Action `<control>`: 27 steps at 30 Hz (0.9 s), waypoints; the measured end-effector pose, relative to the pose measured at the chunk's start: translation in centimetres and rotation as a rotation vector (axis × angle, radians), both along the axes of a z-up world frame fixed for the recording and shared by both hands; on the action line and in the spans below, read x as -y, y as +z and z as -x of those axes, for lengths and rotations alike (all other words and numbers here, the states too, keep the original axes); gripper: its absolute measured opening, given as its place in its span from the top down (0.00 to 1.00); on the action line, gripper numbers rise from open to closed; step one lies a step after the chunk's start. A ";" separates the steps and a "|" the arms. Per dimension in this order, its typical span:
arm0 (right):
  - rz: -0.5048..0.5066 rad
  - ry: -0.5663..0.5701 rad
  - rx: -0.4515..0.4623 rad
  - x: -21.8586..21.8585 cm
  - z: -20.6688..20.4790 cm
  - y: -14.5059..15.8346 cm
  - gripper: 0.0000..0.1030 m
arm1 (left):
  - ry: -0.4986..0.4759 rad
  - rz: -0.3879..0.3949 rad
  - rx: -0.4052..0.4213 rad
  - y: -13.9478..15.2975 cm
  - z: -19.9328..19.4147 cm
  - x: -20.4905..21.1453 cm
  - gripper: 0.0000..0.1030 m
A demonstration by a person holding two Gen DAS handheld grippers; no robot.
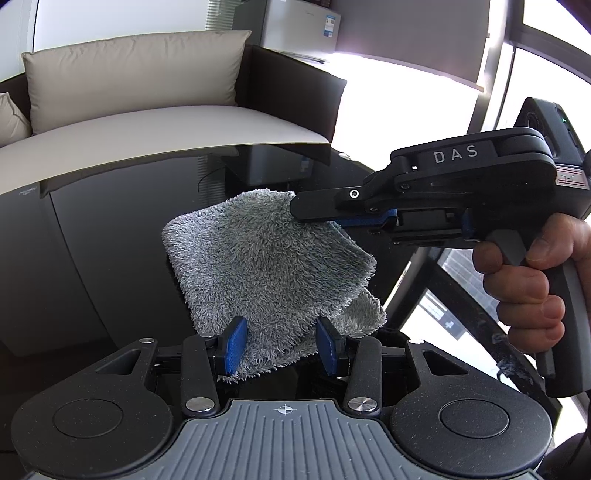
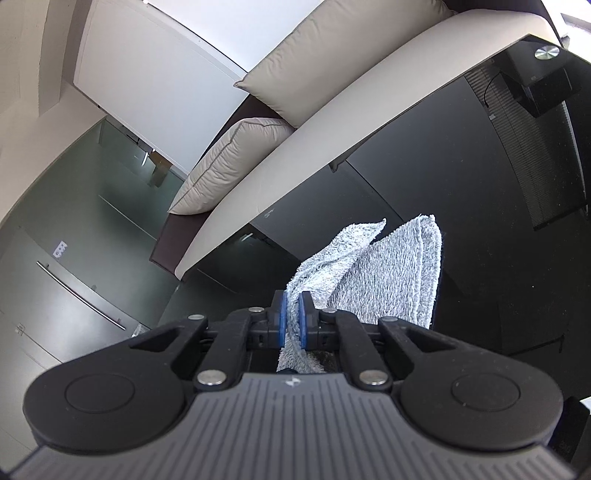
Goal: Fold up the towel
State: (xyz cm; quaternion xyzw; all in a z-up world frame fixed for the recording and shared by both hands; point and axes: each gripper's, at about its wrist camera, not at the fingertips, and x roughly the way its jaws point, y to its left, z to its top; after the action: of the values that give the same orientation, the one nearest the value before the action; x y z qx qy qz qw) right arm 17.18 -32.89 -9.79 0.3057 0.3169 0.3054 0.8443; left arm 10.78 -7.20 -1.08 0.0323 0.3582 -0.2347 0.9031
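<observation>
A fluffy grey towel [image 1: 266, 266] hangs folded above the glossy black table [image 1: 110, 240]. My right gripper [image 1: 306, 212] comes in from the right in the left wrist view and is shut on the towel's upper corner. In the right wrist view the same gripper [image 2: 293, 321] pinches the towel [image 2: 388, 273] between its blue pads, and the rest of the cloth droops beyond them. My left gripper [image 1: 282, 345] is open. The towel's lower edge lies between its blue pads [image 1: 236, 345], which stand wide apart.
A dark sofa with beige cushions [image 1: 129, 81] stands behind the table. A black box [image 2: 543, 85] sits on the table's far end. A bright window [image 1: 406, 92] lies to the right, a white fridge [image 1: 303, 26] behind. A hand [image 1: 532, 280] holds the right gripper's handle.
</observation>
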 end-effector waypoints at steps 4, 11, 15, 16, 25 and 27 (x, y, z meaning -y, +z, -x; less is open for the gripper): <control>0.045 0.004 0.035 -0.2 0.6 0.6 0.93 | 0.003 0.003 0.000 0.3 0.2 -0.5 0.63; 0.086 0.010 -0.027 -0.5 0.8 -0.8 0.93 | -0.018 -0.015 0.003 0.5 0.6 -0.4 0.63; 0.077 0.010 -0.078 -0.5 0.2 -2.0 0.93 | -0.024 -0.033 -0.005 0.2 0.4 -0.4 0.63; 0.066 0.009 -0.087 -0.6 0.0 -2.2 0.92 | -0.024 -0.034 -0.006 0.2 0.4 -0.4 0.63; -0.224 -0.065 -0.209 1.3 -1.6 -4.9 0.72 | -0.027 -0.038 -0.006 0.1 0.7 -0.4 0.63; -0.273 -0.066 -0.245 1.4 -1.9 -5.7 0.72 | -0.026 -0.037 -0.006 0.2 1.0 -0.4 0.63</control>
State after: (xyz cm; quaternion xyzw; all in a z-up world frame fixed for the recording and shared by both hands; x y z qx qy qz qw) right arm 19.11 -34.25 -15.47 0.4624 0.3629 0.2782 0.7596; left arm 9.81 -6.78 -0.84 0.0531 0.3650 -0.2397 0.8981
